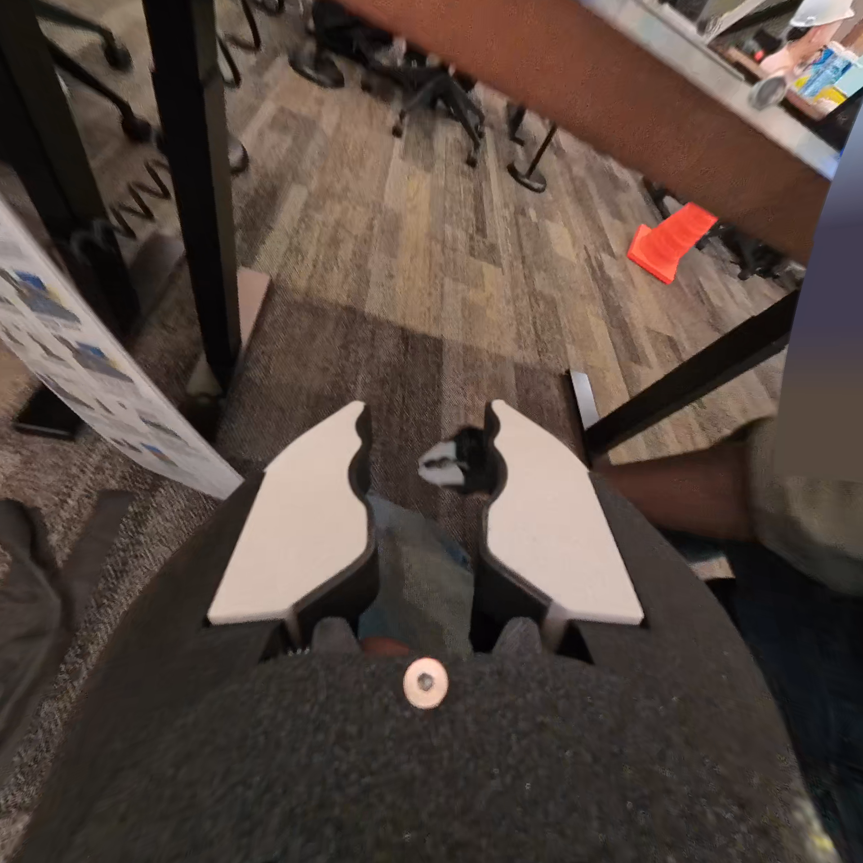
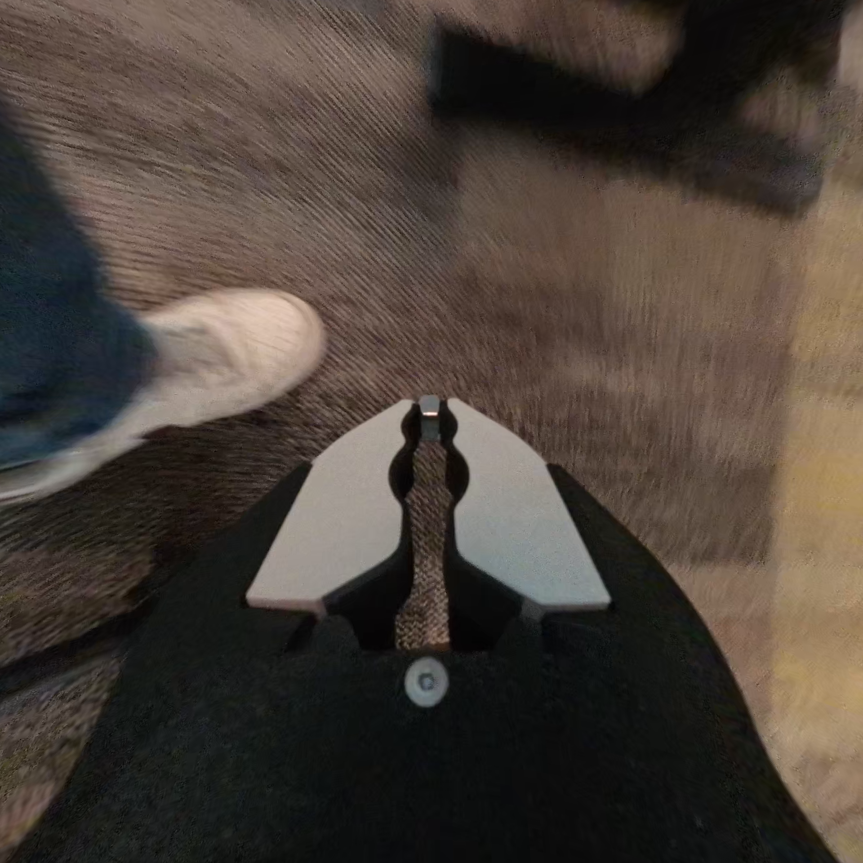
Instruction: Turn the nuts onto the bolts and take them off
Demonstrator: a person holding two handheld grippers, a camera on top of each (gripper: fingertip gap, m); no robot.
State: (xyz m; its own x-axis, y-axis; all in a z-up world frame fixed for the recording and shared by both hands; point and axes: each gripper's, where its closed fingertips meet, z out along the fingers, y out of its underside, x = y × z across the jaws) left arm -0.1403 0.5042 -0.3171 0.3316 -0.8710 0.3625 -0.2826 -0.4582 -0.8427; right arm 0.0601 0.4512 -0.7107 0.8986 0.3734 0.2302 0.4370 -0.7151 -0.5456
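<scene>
Two views, both aimed at carpet, not at any worktop.

Left wrist view: left tool point(image 1: 426, 413) stands wide, nothing between its pale, scalloped fingers point(image 1: 308, 504). Below lies striped, woven carpet point(image 1: 420, 233); an orange cone point(image 1: 668, 243) lies tipped on it to the right, black chair bases point(image 1: 439, 102) beyond. No bolt visible here.

Right wrist view: heavily blurred. Right tool point(image 2: 429, 406) is drawn narrow, pinching a small grey metal piece point(image 2: 429, 417) at the very tips, probably a nut, though the blur leaves that unsure. A pale shoe point(image 2: 224, 355) and dark blue trouser leg point(image 2: 51, 299) sit left on ribbed carpet point(image 2: 560, 327).

Judgement: the tip grip is shallow on smooth, hard metal. Keep the squeeze firm, bring the piece over the worktop, and square it to a bolt's axis before any turning, lest threads cross.
</scene>
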